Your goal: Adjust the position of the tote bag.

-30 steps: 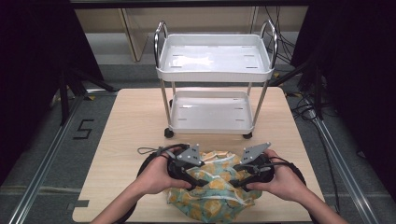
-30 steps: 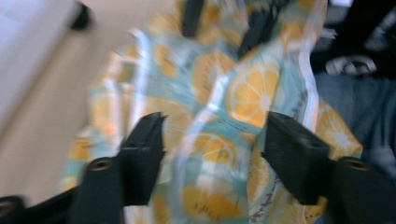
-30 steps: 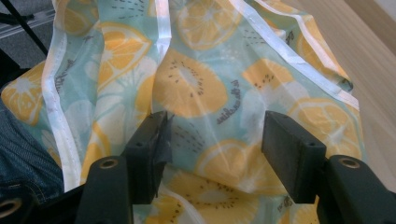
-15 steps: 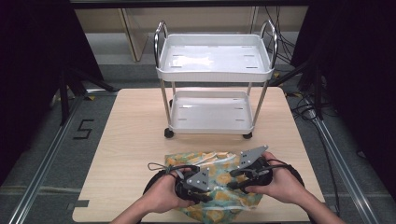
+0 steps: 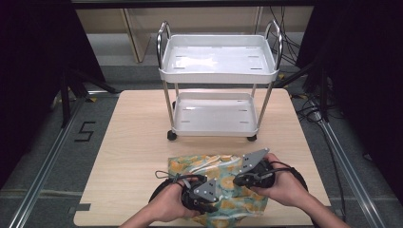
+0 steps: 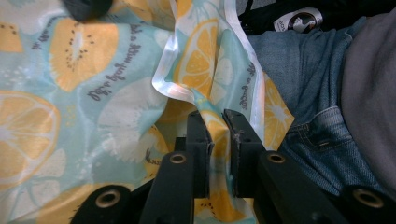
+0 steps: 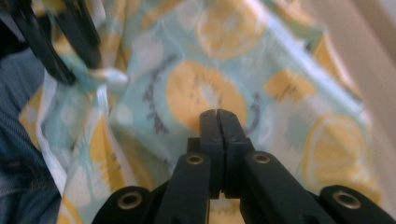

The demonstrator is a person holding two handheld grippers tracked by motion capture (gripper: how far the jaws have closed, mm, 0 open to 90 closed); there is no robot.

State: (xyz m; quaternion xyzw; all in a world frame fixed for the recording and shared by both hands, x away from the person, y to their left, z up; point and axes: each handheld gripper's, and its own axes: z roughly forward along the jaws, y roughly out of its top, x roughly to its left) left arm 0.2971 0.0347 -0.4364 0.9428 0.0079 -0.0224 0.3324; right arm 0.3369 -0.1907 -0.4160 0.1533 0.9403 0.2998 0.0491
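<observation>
A teal cloth [image 5: 223, 166] printed with orange slices lies crumpled at the table's near edge. My left gripper [image 5: 209, 204] is over its near part. In the left gripper view the left gripper [image 6: 217, 119] is shut on a raised fold of the cloth [image 6: 93, 93] beside its white hem. My right gripper [image 5: 240, 179] rests on the cloth's right side. Its jaws have just been closing, and the right gripper [image 7: 218, 114] is now shut with its tips against the cloth [image 7: 210, 88]. Whether any fabric is pinched between them I cannot tell.
A white two-tier cart [image 5: 218, 71] on castors stands at the back of the wooden table [image 5: 133, 137]. A person's jeans [image 6: 303, 93] lie just past the cloth's near edge. Dark floor and cables surround the table.
Both hands have come nearer the table's front edge, the left one moving right and down. The cloth has shifted and lies flatter. Both pairs of jaws have closed.
</observation>
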